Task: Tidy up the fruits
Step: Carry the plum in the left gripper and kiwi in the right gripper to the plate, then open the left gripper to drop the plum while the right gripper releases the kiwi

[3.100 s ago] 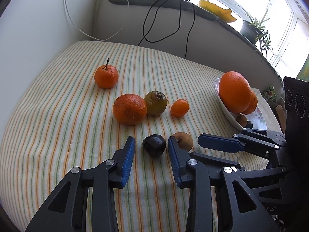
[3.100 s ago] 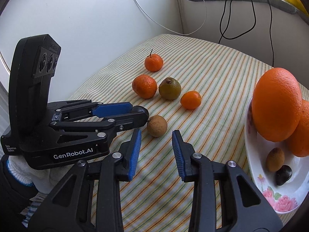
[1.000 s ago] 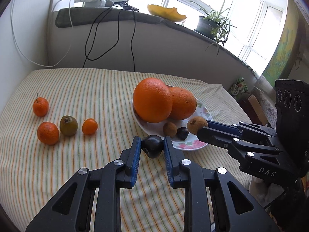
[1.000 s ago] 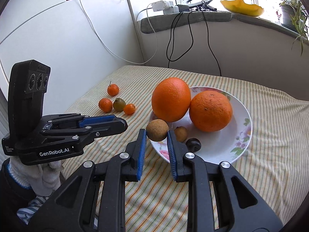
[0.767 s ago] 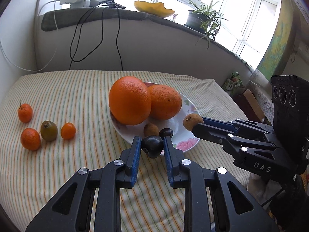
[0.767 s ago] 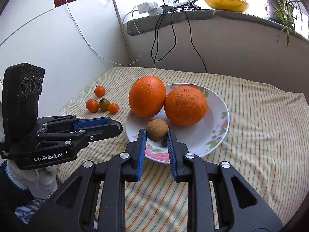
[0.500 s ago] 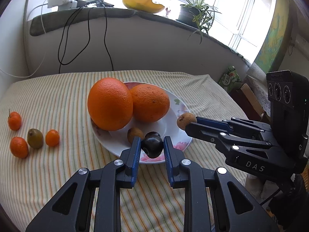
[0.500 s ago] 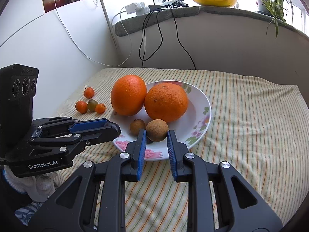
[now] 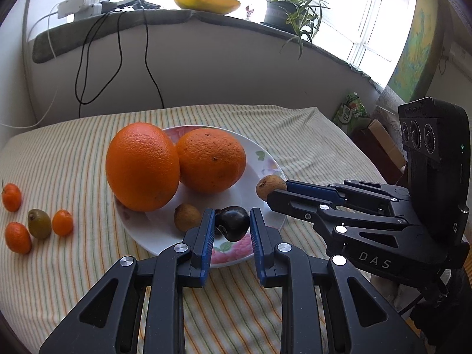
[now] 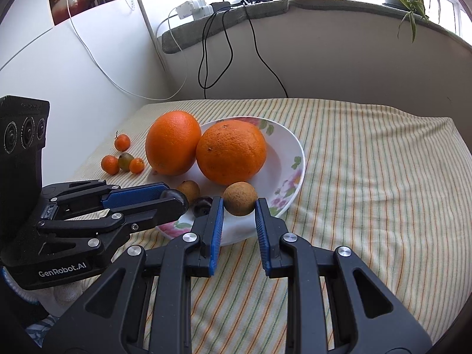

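A white flowered plate (image 9: 271, 162) (image 10: 295, 147) on the striped cloth holds two big oranges (image 9: 141, 165) (image 10: 231, 152), a small brown fruit (image 9: 186, 217) and a dark one (image 10: 202, 205). My left gripper (image 9: 231, 224) is shut on a dark round fruit (image 9: 233, 222) over the plate's near rim. Pinched in my right gripper (image 10: 239, 203) is a brown round fruit (image 10: 239, 198), held just above the plate's front edge; in the left wrist view the same fruit (image 9: 267, 187) shows at the right gripper's tips.
To the plate's left several small fruits lie on the cloth: three tangerines (image 9: 62, 222) (image 10: 110, 164) and a green-brown one (image 9: 39, 223) (image 10: 125, 160). Black cables (image 9: 118, 59) hang down the wall behind. Boxes and a bag (image 9: 351, 112) stand past the table's right edge.
Both grippers have carried their fruits to the right and slightly down, from beside the plate's near-left rim to over its front edge. The plate has shifted left and centred in both views.
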Demonstrator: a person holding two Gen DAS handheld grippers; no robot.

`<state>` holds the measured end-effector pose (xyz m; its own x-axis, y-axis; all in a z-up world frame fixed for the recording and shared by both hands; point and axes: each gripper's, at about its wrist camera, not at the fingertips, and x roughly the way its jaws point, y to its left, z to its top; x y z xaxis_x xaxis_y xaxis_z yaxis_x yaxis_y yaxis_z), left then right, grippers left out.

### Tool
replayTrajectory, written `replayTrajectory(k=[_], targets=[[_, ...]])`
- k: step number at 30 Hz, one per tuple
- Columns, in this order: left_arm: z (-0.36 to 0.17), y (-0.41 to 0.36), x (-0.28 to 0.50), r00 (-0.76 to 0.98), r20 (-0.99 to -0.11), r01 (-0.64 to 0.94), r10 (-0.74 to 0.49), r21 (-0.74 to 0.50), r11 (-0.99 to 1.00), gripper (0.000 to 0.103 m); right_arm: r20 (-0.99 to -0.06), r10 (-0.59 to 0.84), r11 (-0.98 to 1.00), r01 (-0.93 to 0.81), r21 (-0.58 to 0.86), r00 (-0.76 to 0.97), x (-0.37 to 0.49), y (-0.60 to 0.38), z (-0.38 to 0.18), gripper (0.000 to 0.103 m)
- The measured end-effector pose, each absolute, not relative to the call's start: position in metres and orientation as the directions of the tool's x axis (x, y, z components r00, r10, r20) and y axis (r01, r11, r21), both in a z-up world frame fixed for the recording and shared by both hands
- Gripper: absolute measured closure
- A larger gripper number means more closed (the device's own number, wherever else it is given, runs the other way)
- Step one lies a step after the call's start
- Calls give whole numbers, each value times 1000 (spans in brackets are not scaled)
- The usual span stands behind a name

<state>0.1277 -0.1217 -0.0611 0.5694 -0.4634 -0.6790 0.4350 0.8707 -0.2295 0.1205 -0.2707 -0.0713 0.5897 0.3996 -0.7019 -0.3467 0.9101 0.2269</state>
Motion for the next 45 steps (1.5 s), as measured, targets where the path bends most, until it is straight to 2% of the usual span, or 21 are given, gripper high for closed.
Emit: replayTrajectory(k=[12, 16, 17, 19, 23, 33, 37, 40, 42, 43, 45], targets=[[-61, -125, 130, 574, -683, 432, -451, -216, 876, 79, -708, 394, 912, -346, 220, 586, 123, -266, -73, 80], [-59, -125, 128, 583, -678, 428, -448, -212, 879, 61, -708, 380, 918, -334, 212, 595, 123, -267, -72, 79], [-59, -124, 128, 584, -677, 427, -448, -213, 879, 60, -708, 378, 919, -332, 212, 597, 123, -267, -72, 79], [-59, -122, 128, 585, -677, 425, -448, -215, 879, 60, -707, 374, 922, -325, 211, 600, 122, -268, -71, 78], [-61, -121, 127, 583, -679, 422, -446, -216, 880, 60, -701, 369, 924, -319, 209, 610, 120, -269, -69, 66], [-56, -109, 122, 600, -666, 417, -444, -213, 883, 60, -687, 376, 922, -328, 207, 622, 118, -263, -57, 65], [-54, -98, 119, 613, -660, 404, -435, -212, 890, 60, -672, 383, 918, -343, 201, 634, 115, -257, -50, 51], [-54, -85, 117, 624, -656, 387, -426, -214, 897, 60, -664, 395, 912, -358, 200, 635, 113, -250, -44, 51], [-54, -76, 116, 632, -654, 375, -416, -212, 903, 60, -658, 405, 907, -372, 198, 635, 112, -245, -40, 46], [-55, -71, 115, 637, -653, 366, -409, -210, 906, 60, -652, 409, 904, -380, 196, 638, 111, -241, -38, 40], [-54, -60, 113, 649, -651, 350, -393, -203, 914, 60, -644, 419, 898, -395, 193, 640, 110, -234, -35, 38]])
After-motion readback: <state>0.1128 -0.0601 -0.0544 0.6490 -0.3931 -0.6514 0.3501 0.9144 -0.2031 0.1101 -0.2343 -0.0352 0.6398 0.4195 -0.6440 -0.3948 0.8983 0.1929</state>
